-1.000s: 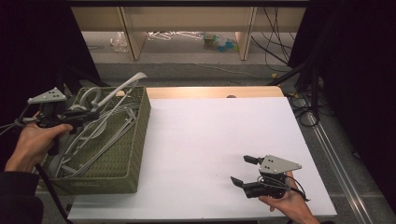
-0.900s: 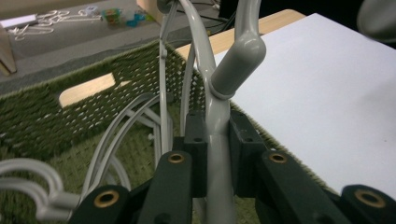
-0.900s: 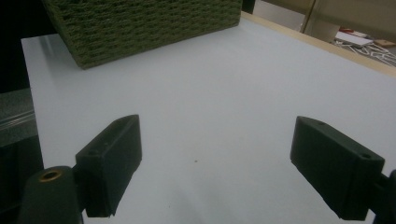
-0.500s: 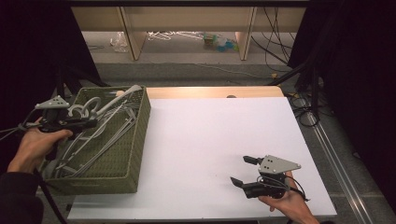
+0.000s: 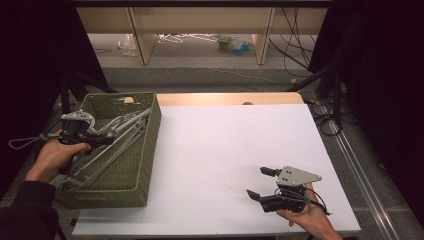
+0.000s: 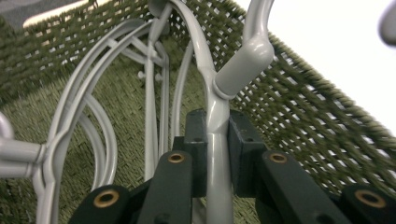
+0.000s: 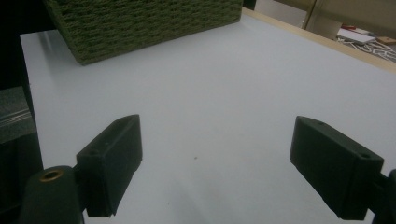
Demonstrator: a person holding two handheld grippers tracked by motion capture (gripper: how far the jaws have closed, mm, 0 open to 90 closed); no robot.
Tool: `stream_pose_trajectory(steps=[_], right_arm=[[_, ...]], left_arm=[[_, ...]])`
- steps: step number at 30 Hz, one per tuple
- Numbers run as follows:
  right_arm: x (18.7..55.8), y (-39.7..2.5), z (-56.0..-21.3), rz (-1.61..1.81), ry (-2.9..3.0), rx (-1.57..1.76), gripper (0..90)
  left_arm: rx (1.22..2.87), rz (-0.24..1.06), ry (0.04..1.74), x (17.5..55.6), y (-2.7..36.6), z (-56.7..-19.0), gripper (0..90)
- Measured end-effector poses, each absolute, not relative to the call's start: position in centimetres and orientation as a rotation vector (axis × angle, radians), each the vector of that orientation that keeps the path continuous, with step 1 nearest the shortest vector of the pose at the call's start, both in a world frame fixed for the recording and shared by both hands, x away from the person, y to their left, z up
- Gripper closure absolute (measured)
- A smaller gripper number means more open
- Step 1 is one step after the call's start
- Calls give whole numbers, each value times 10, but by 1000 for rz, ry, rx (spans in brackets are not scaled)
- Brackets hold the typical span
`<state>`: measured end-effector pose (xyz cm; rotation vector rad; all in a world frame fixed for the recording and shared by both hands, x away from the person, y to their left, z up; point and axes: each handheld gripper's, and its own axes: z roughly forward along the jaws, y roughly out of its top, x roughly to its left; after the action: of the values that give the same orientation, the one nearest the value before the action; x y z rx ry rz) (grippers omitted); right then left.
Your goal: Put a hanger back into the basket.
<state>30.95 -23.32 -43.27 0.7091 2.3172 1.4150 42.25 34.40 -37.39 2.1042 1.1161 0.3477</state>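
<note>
- Two grippers are at work, and only the left gripper [image 5: 102, 140] has anything in it: its jaws are pressed shut on the neck of a grey hanger [image 6: 217, 140], just below the hook, as the left gripper view shows.
- That hanger sits inside the green woven basket [image 5: 142, 165] at the left of the high view, among several more grey hangers [image 6: 93, 121] lying tangled on the basket floor.
- A second ago the held hanger stood higher, its hook poking up over the basket's far rim; now it has sunk down level with the pile (the hand has dropped and drawn back toward the lower left of the frame).
- My reading is that the hanger is being laid down into the basket, or regripped there, not carried out to the table, so letting go looks like the likely next step.
- Over at the lower right, the right gripper [image 5: 260, 182] has not stirred: it rests on the white table [image 5: 225, 150] with its jaws spread wide and nothing between them.
- From the right gripper view, the basket's wall [image 7: 140, 23] fills the upper left, well apart from those jaws.
</note>
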Motion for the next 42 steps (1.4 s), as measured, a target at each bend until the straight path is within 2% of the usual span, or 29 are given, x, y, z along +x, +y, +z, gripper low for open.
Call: stream_pose_trajectory(steps=[7, 15, 18, 19, 20, 22, 23, 28, 31, 34, 36, 42], right_arm=[[310, -233, -433, 1416, 2318, 712, 180], [309, -232, -434, 1414, 2320, 706, 180], [309, -232, -434, 1414, 2321, 709, 180], [310, -232, -434, 1414, 2322, 711, 180], [310, -232, -434, 1414, 2322, 711, 180], [310, -232, -434, 1413, 2322, 710, 180], [310, -232, -434, 1412, 2323, 712, 180], [310, -232, -434, 1410, 2321, 711, 180], [310, -232, -434, 1413, 2321, 712, 180], [310, -232, -434, 1414, 2324, 709, 180], [310, -232, -434, 1416, 2323, 711, 180], [310, -232, -435, 1415, 2321, 712, 180]], left_arm=[[2014, 348, 1226, 428, 355, -388, 767], [1965, 461, 1329, 427, 374, -391, 729], [1954, 547, 1318, 431, 375, -393, 723], [2004, 585, 1260, 434, 379, -393, 720], [1965, 601, 1328, 431, 377, -395, 720], [2043, 608, 1286, 435, 382, -394, 720], [1981, 607, 1357, 433, 379, -396, 719], [2021, 611, 1374, 435, 387, -399, 713], [1991, 618, 1377, 436, 391, -403, 708], [1932, 622, 1428, 434, 391, -405, 672], [1952, 627, 1425, 433, 394, -404, 646], [1859, 680, 1500, 423, 387, -401, 496]])
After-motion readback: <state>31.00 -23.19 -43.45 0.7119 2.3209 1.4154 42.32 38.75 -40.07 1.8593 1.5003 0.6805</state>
